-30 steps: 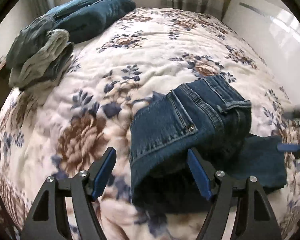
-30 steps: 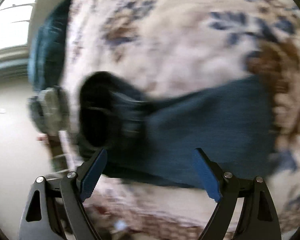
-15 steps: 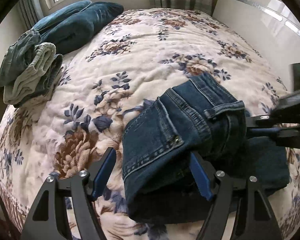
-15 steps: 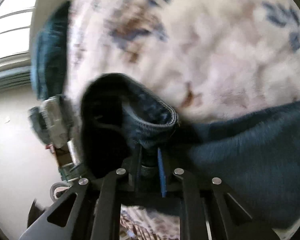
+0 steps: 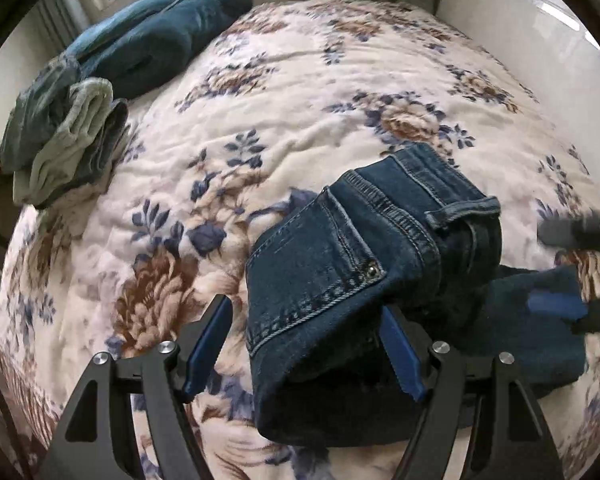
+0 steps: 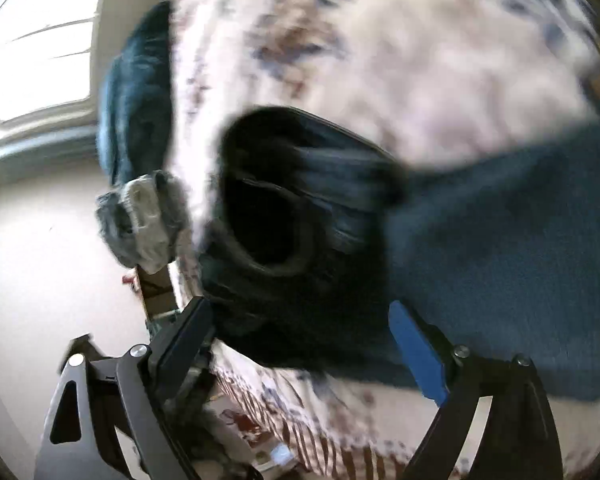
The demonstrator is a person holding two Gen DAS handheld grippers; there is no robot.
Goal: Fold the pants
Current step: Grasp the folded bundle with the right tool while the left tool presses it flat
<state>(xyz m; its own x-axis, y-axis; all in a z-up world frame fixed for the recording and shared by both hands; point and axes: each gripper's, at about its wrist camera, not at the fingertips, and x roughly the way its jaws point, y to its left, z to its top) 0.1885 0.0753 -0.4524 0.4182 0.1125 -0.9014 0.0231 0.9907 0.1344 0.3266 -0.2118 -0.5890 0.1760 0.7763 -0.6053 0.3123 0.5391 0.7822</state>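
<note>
My left wrist camera sits low over the bed [image 5: 300,92], looking along it toward the window wall, with the jeans [image 5: 340,272] close under the lens. My right wrist camera is closer, rolled sideways and blurred, facing across the jeans [image 6: 500,248] from their other side. Both views share the jeans, the folded clothes pile [image 5: 72,140] [image 6: 148,224] and the floral bedspread.
</note>
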